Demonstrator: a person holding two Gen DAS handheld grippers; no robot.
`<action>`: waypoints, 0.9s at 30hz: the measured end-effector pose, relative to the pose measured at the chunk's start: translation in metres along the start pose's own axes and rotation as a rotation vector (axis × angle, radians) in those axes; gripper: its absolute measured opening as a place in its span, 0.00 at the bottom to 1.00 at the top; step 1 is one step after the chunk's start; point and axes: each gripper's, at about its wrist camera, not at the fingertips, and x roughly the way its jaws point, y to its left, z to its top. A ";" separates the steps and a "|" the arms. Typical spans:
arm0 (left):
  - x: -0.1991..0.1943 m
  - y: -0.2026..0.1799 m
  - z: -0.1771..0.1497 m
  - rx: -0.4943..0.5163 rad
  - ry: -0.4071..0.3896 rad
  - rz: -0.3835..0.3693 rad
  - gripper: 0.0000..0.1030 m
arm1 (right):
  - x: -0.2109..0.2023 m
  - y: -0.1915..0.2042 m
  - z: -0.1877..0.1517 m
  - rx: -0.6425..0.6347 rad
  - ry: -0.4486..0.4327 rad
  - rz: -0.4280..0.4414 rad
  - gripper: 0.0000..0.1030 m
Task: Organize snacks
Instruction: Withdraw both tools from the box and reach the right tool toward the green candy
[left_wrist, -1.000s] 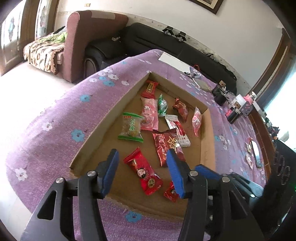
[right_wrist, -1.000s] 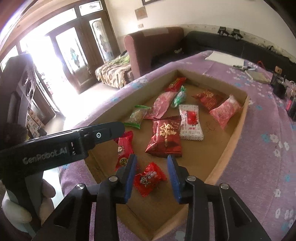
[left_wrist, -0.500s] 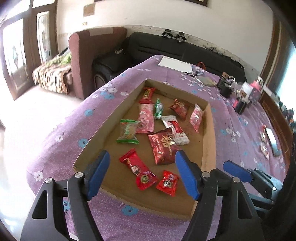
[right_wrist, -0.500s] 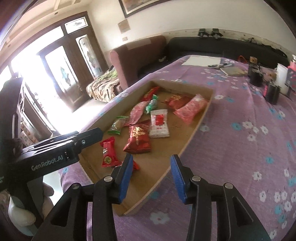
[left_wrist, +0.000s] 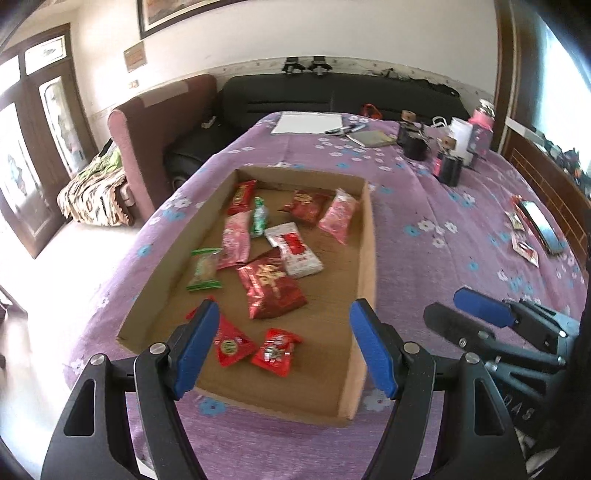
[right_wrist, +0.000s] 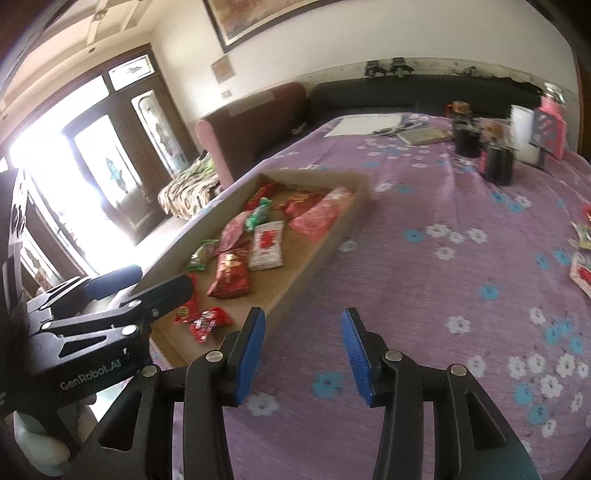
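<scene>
Left gripper (left_wrist: 284, 347), right gripper (right_wrist: 303, 350): jaws parted, empty. Risk: loose table packets (right_wrist: 581, 275) get overlooked outside the cardboard tray (left_wrist: 369, 258).

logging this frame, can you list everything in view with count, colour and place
box: 1, brown cardboard, shallow, on the cloth
snacks: about 10 in the box; mostly red, two pink, one white and red, two green
loose packets: a few, red and white, on the cloth right of the box
cloth: 1, purple with blue and white flowers, covers the table
paper: 1 sheet, white, far end of the table
notebook: 1, tan, right of the paper
cups: 2, black, far right of the table
sofa: 1, black, behind the table
armchair: 1, maroon, left of the sofa
left gripper: black, blue pads, open over the box's near end, nothing held
right gripper: black, blue pads, open over bare cloth, nothing held
</scene>
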 end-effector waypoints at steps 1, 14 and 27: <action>0.000 -0.005 0.000 0.012 0.002 -0.002 0.71 | -0.002 -0.005 -0.001 0.008 -0.003 -0.004 0.44; 0.003 -0.063 0.001 0.138 0.029 -0.017 0.71 | -0.032 -0.073 -0.009 0.121 -0.036 -0.076 0.44; 0.017 -0.100 -0.001 0.216 0.076 -0.056 0.71 | -0.073 -0.160 -0.002 0.265 -0.095 -0.197 0.44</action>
